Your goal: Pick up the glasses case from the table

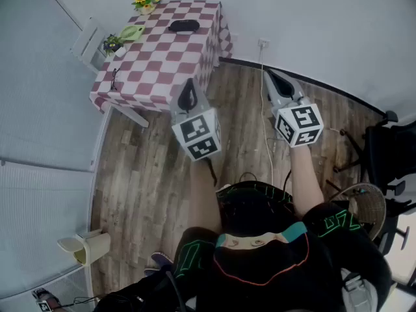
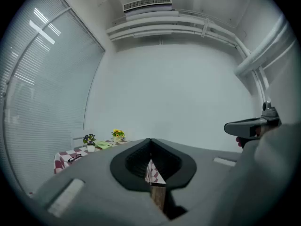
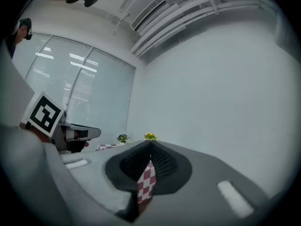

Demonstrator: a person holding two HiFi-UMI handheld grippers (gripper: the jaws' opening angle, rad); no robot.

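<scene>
The black glasses case (image 1: 184, 25) lies near the far edge of a small table (image 1: 162, 77) with a red-and-white checked cloth, far ahead of both grippers. My left gripper (image 1: 188, 84) is held level over the wooden floor just short of the table's near edge, its jaws shut on nothing. To its right, my right gripper (image 1: 268, 75) hangs level as well, also shut and empty. In the left gripper view the closed jaws (image 2: 150, 143) leave only a sliver of checked cloth showing, and the table (image 2: 62, 157) sits low at the left. The right gripper (image 3: 150, 146) looks the same.
On the table are a pair of glasses (image 1: 114, 78), a green object (image 1: 132, 32), a small potted plant (image 1: 112, 44) and yellow flowers (image 1: 145, 0). A white chair (image 1: 88, 39) stands behind it. A cable (image 1: 263, 109), a bin (image 1: 91, 246), a wicker basket (image 1: 365, 203) and a black chair (image 1: 385, 149) are around.
</scene>
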